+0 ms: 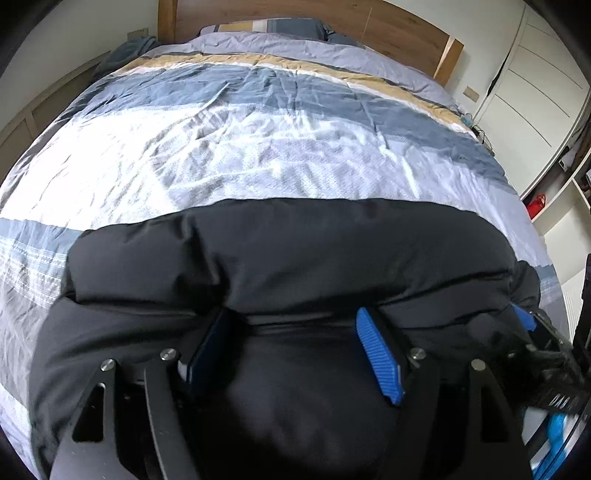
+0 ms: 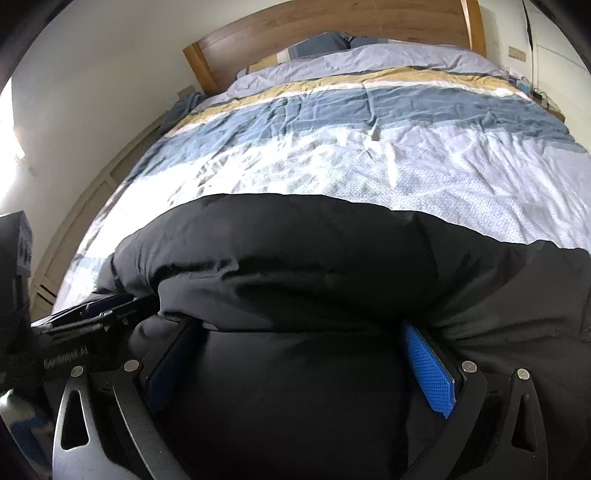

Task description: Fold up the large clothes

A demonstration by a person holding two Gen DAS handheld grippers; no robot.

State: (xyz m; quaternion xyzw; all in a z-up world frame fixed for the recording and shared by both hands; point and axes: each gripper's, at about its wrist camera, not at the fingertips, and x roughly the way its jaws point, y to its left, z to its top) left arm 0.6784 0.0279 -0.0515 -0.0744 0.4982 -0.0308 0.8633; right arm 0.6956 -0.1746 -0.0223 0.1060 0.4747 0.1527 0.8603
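Observation:
A bulky black padded jacket (image 1: pixel 288 251) lies bunched at the near end of the bed and also fills the lower half of the right wrist view (image 2: pixel 295 258). My left gripper (image 1: pixel 291 317) has its blue-padded fingers (image 1: pixel 376 354) spread wide, with a thick roll of the jacket pushed between them. My right gripper (image 2: pixel 299 328) stands the same way, its blue pads (image 2: pixel 428 369) wide apart around the jacket's fabric. The two grippers are side by side: the right one shows at the left wrist view's right edge (image 1: pixel 543 343), the left one at the right wrist view's left edge (image 2: pixel 92 314).
The bed carries a striped blue, white and tan duvet (image 1: pixel 258 147) reaching to a wooden headboard (image 2: pixel 332 26) with pillows (image 1: pixel 266 27). White wardrobe doors (image 1: pixel 535 96) stand on the right, a wall with low panelling (image 2: pixel 92 184) on the left.

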